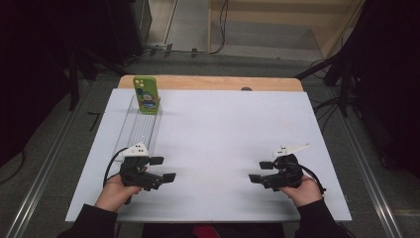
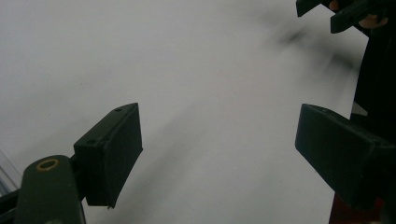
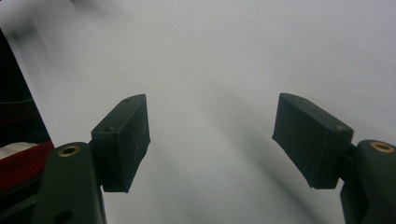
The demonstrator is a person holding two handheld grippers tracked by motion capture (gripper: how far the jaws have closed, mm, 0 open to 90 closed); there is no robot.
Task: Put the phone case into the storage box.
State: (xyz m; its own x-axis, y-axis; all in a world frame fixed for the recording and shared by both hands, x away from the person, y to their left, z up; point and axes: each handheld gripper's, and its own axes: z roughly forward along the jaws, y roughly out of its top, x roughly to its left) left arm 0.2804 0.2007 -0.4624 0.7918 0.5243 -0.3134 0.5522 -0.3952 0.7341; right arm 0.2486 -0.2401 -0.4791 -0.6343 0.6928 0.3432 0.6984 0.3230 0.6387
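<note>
Standing upright in a clear rack, the green phone [image 1: 145, 94] looks light, rigid, slick: pinch its side edges. Both tongs, left [image 1: 164, 168] and right [image 1: 260, 172], gape empty.

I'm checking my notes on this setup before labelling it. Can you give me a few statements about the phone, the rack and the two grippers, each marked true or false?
1. The green phone stands upright at the far end of the clear rack. True.
2. The left gripper holds the phone. False: its jaws are open and empty, well short of the phone.
3. The right gripper is open with nothing between its jaws. True.
4. The phone stands nearer the right gripper. False: it is on the left gripper's side.
5. Both grippers are over the white board. True.
</note>
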